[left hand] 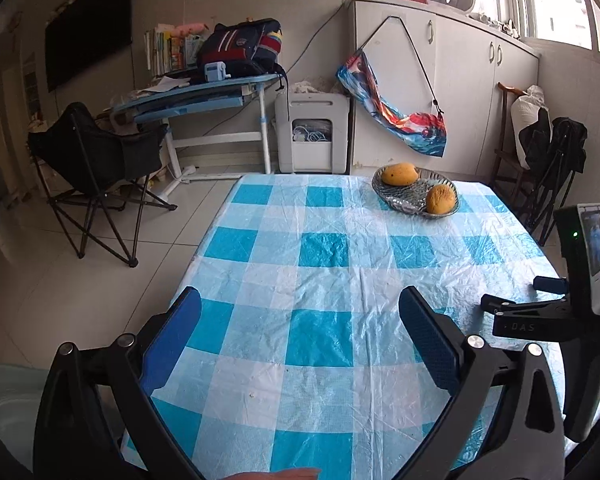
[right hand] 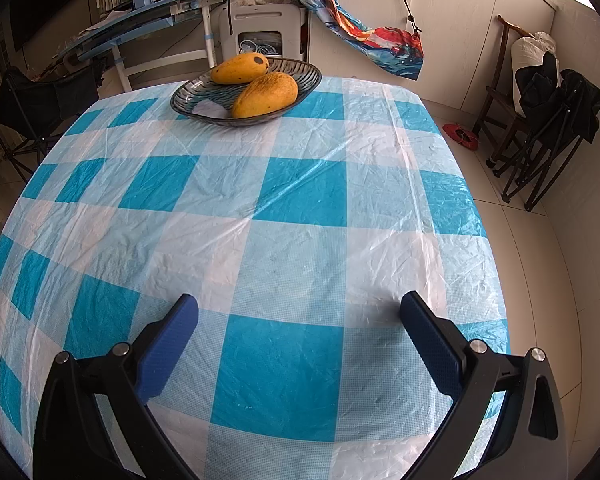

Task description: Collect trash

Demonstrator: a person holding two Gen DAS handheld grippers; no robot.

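A blue-and-white checked plastic tablecloth covers the table in both wrist views. I see no piece of trash on it, only a tiny crumb near the front. My left gripper hovers open over the near left part of the table, nothing between its blue pads. My right gripper is open too, above the near edge, holding nothing. The body of the right gripper shows at the right edge of the left wrist view.
A dark glass dish with two yellow mangoes sits at the table's far end. On the floor stand a black folding chair at left, a folded chair at right, and a desk and white appliance behind.
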